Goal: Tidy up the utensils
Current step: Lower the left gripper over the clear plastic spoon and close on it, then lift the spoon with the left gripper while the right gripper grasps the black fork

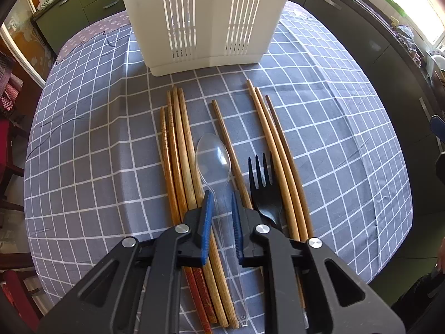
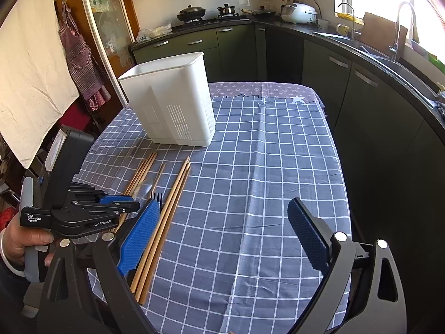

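A white slotted utensil holder (image 1: 207, 19) stands at the far side of the checked tablecloth; it also shows in the right wrist view (image 2: 172, 100). In front of it lie wooden chopsticks (image 1: 180, 150), a clear plastic spoon (image 1: 214, 156) and a black plastic fork (image 1: 262, 186). My left gripper (image 1: 222, 203) is low over the cloth with its blue pads either side of the spoon's clear handle, a narrow gap still showing. My right gripper (image 2: 222, 217) is wide open and empty, hovering to the right of the chopsticks (image 2: 167, 208). The left gripper (image 2: 119, 203) shows in the right wrist view.
The table (image 2: 278, 167) is covered with a grey checked cloth. Dark kitchen cabinets (image 2: 347, 89) run along the right and back. A chair (image 1: 16, 286) stands at the left edge. A hand (image 2: 16, 239) holds the left gripper.
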The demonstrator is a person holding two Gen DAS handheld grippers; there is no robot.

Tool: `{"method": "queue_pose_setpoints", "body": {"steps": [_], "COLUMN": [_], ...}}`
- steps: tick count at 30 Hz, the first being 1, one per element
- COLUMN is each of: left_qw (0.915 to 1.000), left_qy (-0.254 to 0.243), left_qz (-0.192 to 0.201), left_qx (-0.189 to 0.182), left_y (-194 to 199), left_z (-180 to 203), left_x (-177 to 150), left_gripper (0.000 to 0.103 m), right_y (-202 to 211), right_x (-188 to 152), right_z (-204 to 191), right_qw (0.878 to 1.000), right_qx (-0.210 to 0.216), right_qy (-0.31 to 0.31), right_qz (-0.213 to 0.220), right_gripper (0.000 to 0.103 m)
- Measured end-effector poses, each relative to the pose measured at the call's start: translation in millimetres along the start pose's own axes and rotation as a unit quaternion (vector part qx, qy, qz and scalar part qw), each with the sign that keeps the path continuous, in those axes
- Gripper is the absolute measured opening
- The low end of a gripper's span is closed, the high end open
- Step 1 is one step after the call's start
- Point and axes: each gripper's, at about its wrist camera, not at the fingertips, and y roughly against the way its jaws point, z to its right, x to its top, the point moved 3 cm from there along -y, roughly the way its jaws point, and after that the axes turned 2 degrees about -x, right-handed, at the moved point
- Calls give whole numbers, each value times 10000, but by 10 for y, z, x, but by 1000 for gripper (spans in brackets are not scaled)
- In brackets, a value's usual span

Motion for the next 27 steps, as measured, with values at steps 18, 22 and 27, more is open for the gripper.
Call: {"method": "queue_pose_setpoints", "body": {"steps": [18, 22, 27], "left_qw": [9994, 9977, 9943], "left_qy": [15, 61, 74], "left_qz": [299, 624, 1051], "left_qx": [-182, -242, -193], "left_y": [46, 270, 575], "left_z": [-68, -99, -147], "left_x": [128, 132, 110], "left_gripper": [9, 8, 8], "right_y": [-248, -293, -460], "right_x": [50, 81, 48], "right_z": [-270, -336, -376], "right_qw": [9963, 9932, 9853], "right_qx": [-9, 158, 440], "right_qy": [487, 564, 504], "right_qz": [-714, -1001, -1570], "right_gripper": [89, 89, 89]}}
